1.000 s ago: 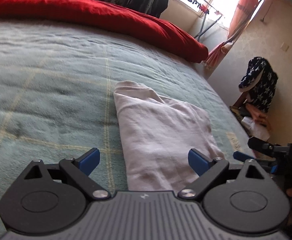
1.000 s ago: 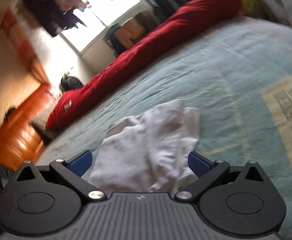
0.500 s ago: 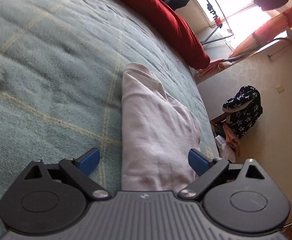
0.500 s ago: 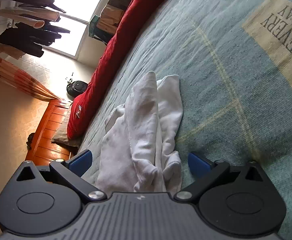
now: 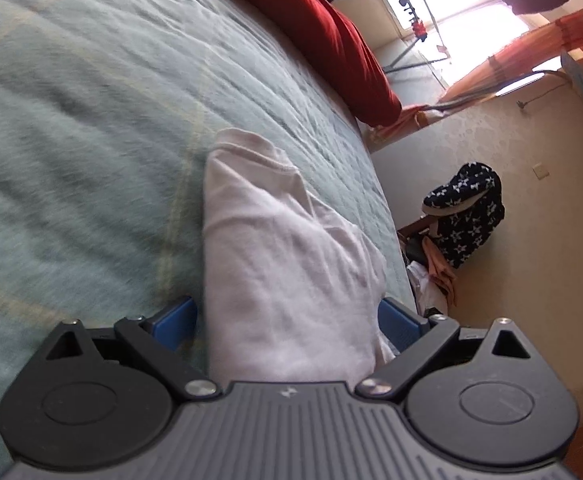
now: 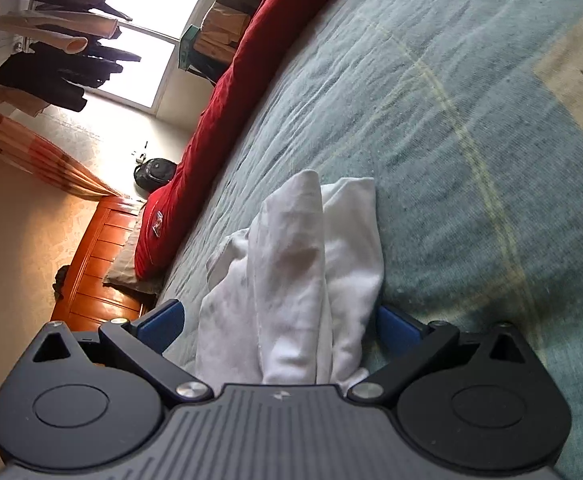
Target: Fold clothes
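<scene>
A white garment (image 5: 287,264), folded into a long strip, lies on the teal bedspread (image 5: 71,128). My left gripper (image 5: 287,324) stands open, its blue-padded fingers (image 5: 175,322) straddling the near end of the strip. In the right wrist view the same garment (image 6: 295,276) shows as bunched, layered folds. My right gripper (image 6: 279,324) is also open, one finger (image 6: 159,320) on each side of the cloth's end. Nothing is pinched in either view. Each gripper's body hides the end of the cloth nearest to it.
A red duvet (image 5: 331,32) runs along the far side of the bed. The bed edge drops to the floor, where a star-patterned bag (image 5: 467,212) and loose clothes lie. A wooden headboard (image 6: 95,264), a pillow and hanging clothes (image 6: 59,56) are in the right wrist view.
Both grippers have tilted and moved in low over the garment's ends, so the cloth now sits between their open fingers. The garment shows more bunched in the right wrist view.
</scene>
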Demonstrator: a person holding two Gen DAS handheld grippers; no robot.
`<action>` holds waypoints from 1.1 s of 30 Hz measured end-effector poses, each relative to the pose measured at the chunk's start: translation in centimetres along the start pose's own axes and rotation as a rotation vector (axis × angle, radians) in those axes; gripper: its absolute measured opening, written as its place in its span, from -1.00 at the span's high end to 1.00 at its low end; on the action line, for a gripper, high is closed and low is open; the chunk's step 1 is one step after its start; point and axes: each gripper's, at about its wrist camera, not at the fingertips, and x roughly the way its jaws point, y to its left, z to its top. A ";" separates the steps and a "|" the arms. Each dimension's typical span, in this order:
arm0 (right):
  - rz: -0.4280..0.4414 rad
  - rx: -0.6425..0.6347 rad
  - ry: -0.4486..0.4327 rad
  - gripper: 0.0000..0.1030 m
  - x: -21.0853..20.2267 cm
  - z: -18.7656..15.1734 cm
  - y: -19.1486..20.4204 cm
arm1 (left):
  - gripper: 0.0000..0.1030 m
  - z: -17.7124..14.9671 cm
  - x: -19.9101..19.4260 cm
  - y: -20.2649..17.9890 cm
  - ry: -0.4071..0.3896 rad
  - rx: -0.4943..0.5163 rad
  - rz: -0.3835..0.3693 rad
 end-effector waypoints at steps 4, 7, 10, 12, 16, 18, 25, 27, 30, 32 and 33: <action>0.001 -0.009 0.003 -1.00 0.2 0.2 0.1 | -0.88 0.0 0.6 -0.3 0.035 0.011 -0.007; 0.011 -0.014 0.005 -1.00 -0.2 -0.3 0.2 | -0.88 -0.6 0.2 -0.4 0.062 0.012 -0.022; 0.023 -0.017 0.025 -1.00 -0.8 -1.0 0.4 | -0.89 -1.3 -0.3 -0.2 0.099 0.021 -0.045; 0.025 -0.030 0.038 -1.00 -0.8 -1.3 0.5 | -0.89 -1.1 -0.1 0.1 0.112 0.025 -0.054; 0.035 -0.008 0.040 -1.00 0.2 -0.3 0.3 | -0.93 0.1 1.3 0.2 0.126 -0.001 -0.059; 0.046 0.003 0.039 -1.00 0.9 0.4 0.1 | -0.97 0.5 2.0 0.2 0.131 0.007 -0.064; 0.051 -0.067 0.036 -1.00 0.8 -0.5 0.6 | -0.97 -0.6 1.0 1.0 0.092 0.044 -0.131; 0.043 -0.091 0.041 -1.00 0.6 -0.9 0.7 | -0.97 -0.8 0.7 0.8 0.093 0.056 -0.126; 0.034 -0.108 0.052 -1.00 0.7 -1.0 1.0 | -0.97 -1.1 0.5 0.4 0.106 0.082 -0.109; 0.043 -0.103 0.055 -1.00 0.6 -1.1 0.7 | -0.97 -1.2 0.3 0.5 0.110 0.085 -0.113; 0.052 -0.102 0.057 -1.00 0.6 -1.0 0.6 | -0.97 -1.1 0.3 0.6 0.113 0.080 -0.116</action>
